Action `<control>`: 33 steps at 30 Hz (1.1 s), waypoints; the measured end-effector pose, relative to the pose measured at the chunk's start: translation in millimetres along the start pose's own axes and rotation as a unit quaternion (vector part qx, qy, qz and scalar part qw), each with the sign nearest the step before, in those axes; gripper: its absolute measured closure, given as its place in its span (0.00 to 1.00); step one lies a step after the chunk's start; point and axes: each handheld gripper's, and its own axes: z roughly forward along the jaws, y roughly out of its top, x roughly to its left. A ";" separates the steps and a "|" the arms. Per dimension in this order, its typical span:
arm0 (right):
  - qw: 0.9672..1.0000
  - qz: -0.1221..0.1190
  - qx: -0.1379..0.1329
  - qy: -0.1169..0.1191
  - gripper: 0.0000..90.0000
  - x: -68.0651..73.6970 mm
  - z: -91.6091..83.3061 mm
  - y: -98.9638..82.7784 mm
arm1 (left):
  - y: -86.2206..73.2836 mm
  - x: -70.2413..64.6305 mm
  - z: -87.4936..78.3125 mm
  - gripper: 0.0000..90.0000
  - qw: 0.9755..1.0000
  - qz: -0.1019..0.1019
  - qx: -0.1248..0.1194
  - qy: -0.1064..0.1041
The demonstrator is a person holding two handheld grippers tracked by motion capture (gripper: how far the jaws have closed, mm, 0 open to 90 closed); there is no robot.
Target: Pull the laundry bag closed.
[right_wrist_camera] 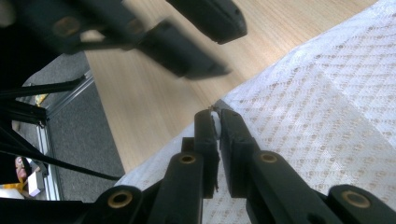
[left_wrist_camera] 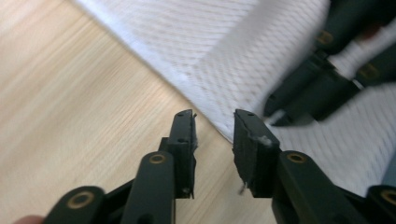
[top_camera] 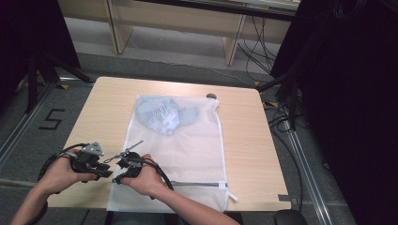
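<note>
White mesh of the laundry bag point(top_camera: 187, 154) lies flat on the table point(top_camera: 89, 112), long axis running from the near edge toward the far edge, a bluish garment point(top_camera: 164, 115) inside its far end. At the bag's near left edge the right gripper point(right_wrist_camera: 215, 114) has its jaws pinched on the hem. Just left of it, over bare wood, the left gripper point(left_wrist_camera: 214, 116) stands parted, holding nothing, the hem lying just ahead of it

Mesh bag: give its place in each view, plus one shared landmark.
High view: mesh bag lies mid-table.
Left gripper view: upper right, its edge runs between the jaws.
Right gripper view: right half, its edge pinched by the right gripper.
Landmark: the bag's hemmed left edge on the wooden table.
</note>
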 end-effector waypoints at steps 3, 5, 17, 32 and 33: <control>1.000 0.002 0.004 0.003 0.96 0.3 0.5 -0.8 | 2.9 -3.9 3.2 0.88 0.997 -0.074 0.005 0.011; 1.000 0.003 0.003 0.007 0.96 1.6 1.6 -1.7 | 3.7 -9.5 4.8 0.93 0.992 -0.122 0.004 0.027; 1.000 0.007 -0.013 -0.011 0.96 3.2 2.4 -5.7 | 5.8 -21.9 18.5 0.98 0.987 -0.155 0.013 0.040; 1.000 0.005 -0.019 -0.007 0.96 5.0 3.1 -8.7 | 9.8 -27.5 20.6 0.99 0.983 -0.172 0.027 0.056; 1.000 0.007 -0.017 -0.010 0.96 5.4 3.0 -8.9 | 10.0 -26.3 19.9 0.99 0.984 -0.163 0.035 0.058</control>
